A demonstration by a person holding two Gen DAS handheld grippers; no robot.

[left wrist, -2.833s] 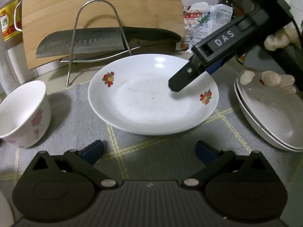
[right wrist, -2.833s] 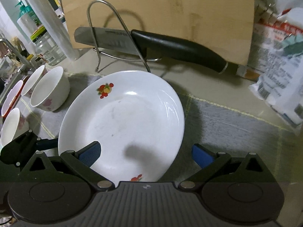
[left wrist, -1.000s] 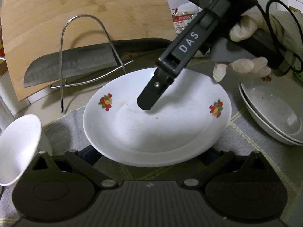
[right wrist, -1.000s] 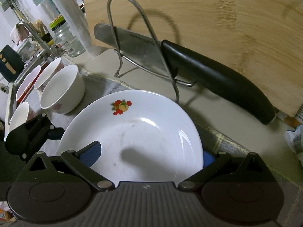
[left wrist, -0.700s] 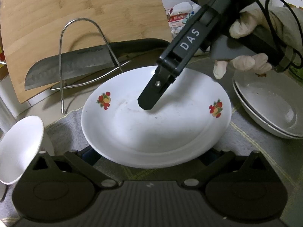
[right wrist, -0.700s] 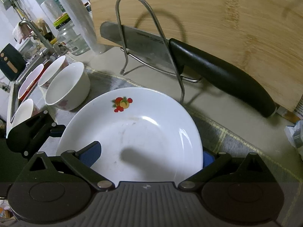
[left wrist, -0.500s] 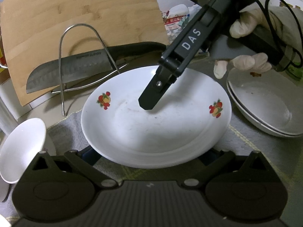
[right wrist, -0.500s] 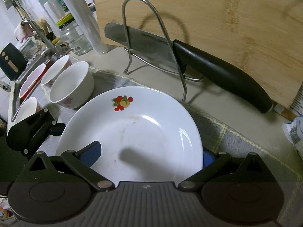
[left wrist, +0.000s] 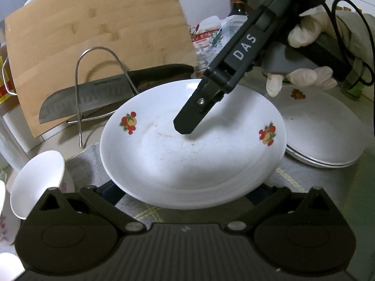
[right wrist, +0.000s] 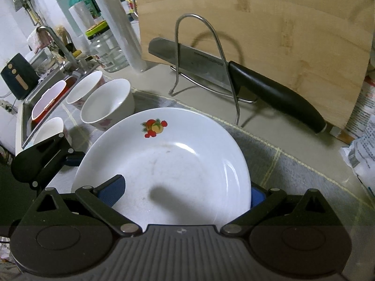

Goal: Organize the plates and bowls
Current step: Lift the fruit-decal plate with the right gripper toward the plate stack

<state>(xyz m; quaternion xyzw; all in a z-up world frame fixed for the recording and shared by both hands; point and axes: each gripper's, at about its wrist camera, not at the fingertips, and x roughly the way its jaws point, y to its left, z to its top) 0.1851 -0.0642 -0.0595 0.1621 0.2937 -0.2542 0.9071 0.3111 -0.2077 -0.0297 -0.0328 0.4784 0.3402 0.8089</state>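
A white plate (left wrist: 187,159) with fruit prints is raised off the grey cloth (left wrist: 93,164), level with both grippers. It lies over my left gripper (left wrist: 182,188), whose jaws stand wide with their tips hidden under the rim. My right gripper (right wrist: 184,193) straddles the plate (right wrist: 175,164). One blue-padded finger (right wrist: 110,192) is above it and the other (right wrist: 256,196) is behind its edge, jaws wide. From the left wrist view its upper finger (left wrist: 187,121) points into the plate. Two stacked plates (left wrist: 323,131) lie to the right.
White bowls (right wrist: 107,105) (right wrist: 82,89) (right wrist: 49,128) stand left of the plate by the sink edge (right wrist: 25,107). Behind, a knife (right wrist: 269,93) lies on a wire rack (right wrist: 199,23) against a wooden board (right wrist: 257,35). A gloved hand (left wrist: 304,79) holds the right gripper. Packets sit at the back right.
The plate lay on the cloth 2.8 s ago. It now rides over the left fingers and between the right ones. Both grippers have risen with it, and the stacked plates show more fully.
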